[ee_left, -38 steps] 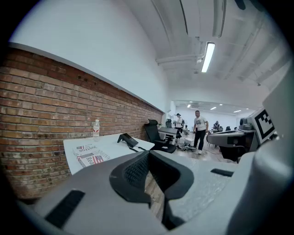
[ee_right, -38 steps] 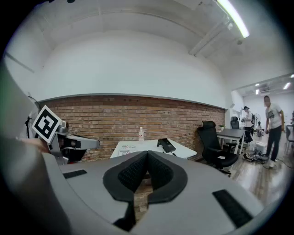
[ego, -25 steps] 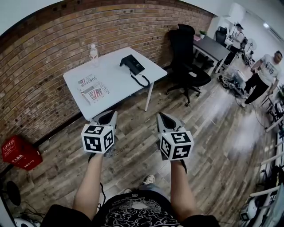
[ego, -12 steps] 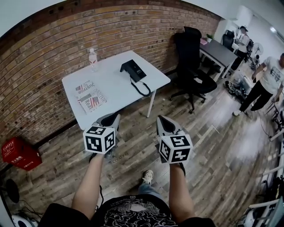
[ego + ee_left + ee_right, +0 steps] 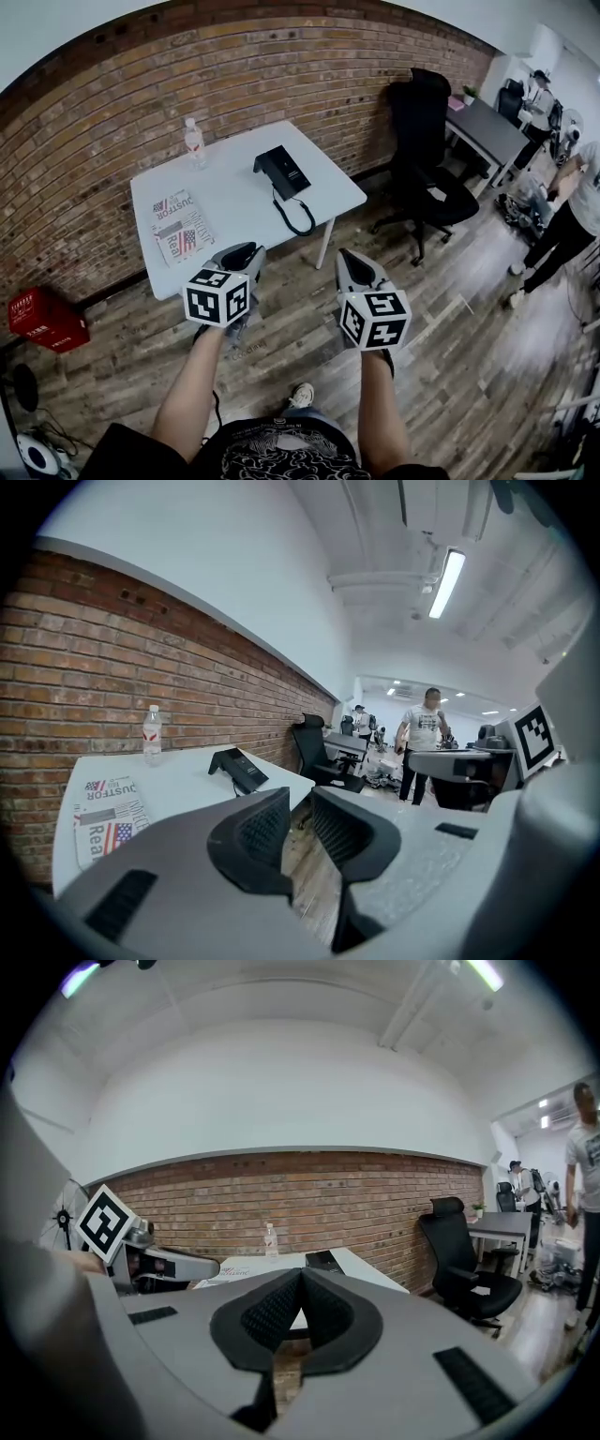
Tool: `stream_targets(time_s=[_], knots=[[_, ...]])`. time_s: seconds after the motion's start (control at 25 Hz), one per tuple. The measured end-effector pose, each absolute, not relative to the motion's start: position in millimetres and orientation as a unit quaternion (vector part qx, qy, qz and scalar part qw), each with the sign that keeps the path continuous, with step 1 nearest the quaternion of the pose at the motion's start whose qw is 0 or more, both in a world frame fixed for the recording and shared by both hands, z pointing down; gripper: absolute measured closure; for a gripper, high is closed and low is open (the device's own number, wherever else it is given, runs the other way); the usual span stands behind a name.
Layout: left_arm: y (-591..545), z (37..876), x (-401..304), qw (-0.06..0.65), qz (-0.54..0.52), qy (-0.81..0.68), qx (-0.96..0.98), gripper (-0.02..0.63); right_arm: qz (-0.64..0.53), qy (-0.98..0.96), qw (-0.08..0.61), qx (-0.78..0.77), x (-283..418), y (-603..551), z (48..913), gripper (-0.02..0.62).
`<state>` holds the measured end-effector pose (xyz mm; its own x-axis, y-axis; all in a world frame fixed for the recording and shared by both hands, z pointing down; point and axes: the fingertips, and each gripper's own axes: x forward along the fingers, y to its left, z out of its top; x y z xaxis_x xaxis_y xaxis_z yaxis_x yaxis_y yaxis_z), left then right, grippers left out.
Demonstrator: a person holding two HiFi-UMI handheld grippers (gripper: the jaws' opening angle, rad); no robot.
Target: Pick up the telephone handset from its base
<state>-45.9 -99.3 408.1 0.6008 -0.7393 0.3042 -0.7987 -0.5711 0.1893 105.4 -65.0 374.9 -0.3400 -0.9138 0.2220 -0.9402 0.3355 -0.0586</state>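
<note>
Black handset lies on its base on the white table, well apart from the empty left gripper, jaws just opening a little, and the closed right gripper; a narrow grip might slip and tug the base

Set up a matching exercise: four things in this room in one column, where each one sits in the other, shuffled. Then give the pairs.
1. water bottle
2. telephone
3. newspaper
4. red crate

A. on the floor, left of the table
B. flat on the table's near left part
C. upright at the table's far edge
D. on the table's right half, cord looped beside it

Pairs: 1-C, 2-D, 3-B, 4-A
</note>
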Motion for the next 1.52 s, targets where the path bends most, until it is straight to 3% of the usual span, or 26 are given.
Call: stream_targets(time_s=[0.56, 0.72, 1.52], knots=[[-157, 410, -6, 0.18, 0.082, -0.472, 0.859, 0.485, 0.084, -0.849, 0.073, 0.517, 142, -131, 375, 0.597], [-170, 411, -6, 0.2, 0.066, -0.471, 0.857, 0.436, 0.081, -0.854, 0.077, 0.508, 141, -143, 374, 0.597], [-326, 472, -30, 0.293, 0.034, -0.429, 0.854, 0.433, 0.084, -0.855, 0.114, 0.499, 98, -294, 400, 0.597]])
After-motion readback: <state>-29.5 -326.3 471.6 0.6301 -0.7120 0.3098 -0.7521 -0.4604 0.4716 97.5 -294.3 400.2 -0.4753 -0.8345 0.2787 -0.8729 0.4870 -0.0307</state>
